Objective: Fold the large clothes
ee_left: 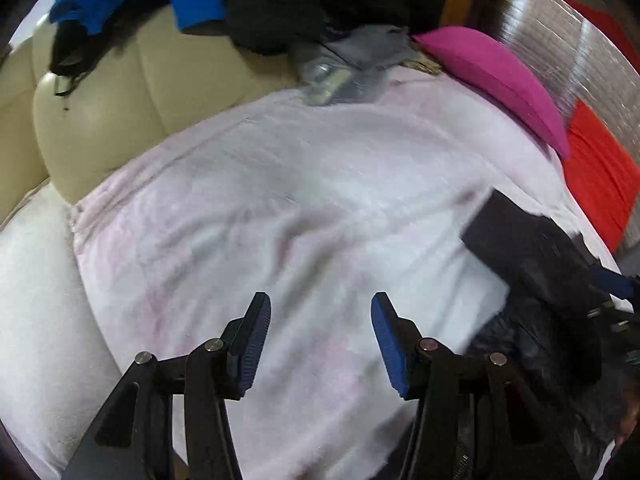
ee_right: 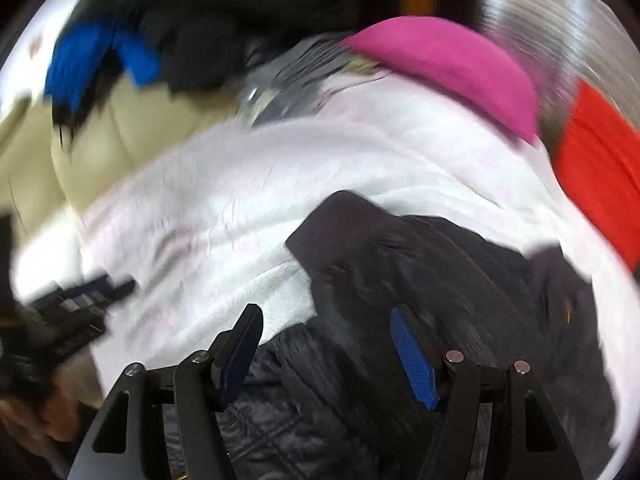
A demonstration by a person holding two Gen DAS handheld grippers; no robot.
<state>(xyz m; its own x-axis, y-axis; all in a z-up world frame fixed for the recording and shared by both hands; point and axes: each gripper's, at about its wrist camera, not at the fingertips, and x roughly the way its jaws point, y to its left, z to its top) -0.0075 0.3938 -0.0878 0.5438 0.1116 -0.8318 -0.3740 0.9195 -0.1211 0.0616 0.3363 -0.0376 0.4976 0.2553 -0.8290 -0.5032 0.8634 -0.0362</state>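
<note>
Only right view shows dark jacket (ee_right: 420, 280) spread; left claw (ee_left: 320, 344), right claw (ee_right: 326, 354) both agape, empty.

pale pink blanket (ee_left: 280, 200); black jacket (ee_right: 420, 272); magenta pillow (ee_left: 500, 80); beige sofa (ee_left: 112, 120).

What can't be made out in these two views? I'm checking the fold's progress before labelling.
- Dark jacket: right wrist view, motion blur smears its shape; its lower part runs off the bottom edge.
- Left wrist view: the right tongs cover most of the jacket.
- Grey item behind the pale pink blanket: too crumpled to identify.
</note>
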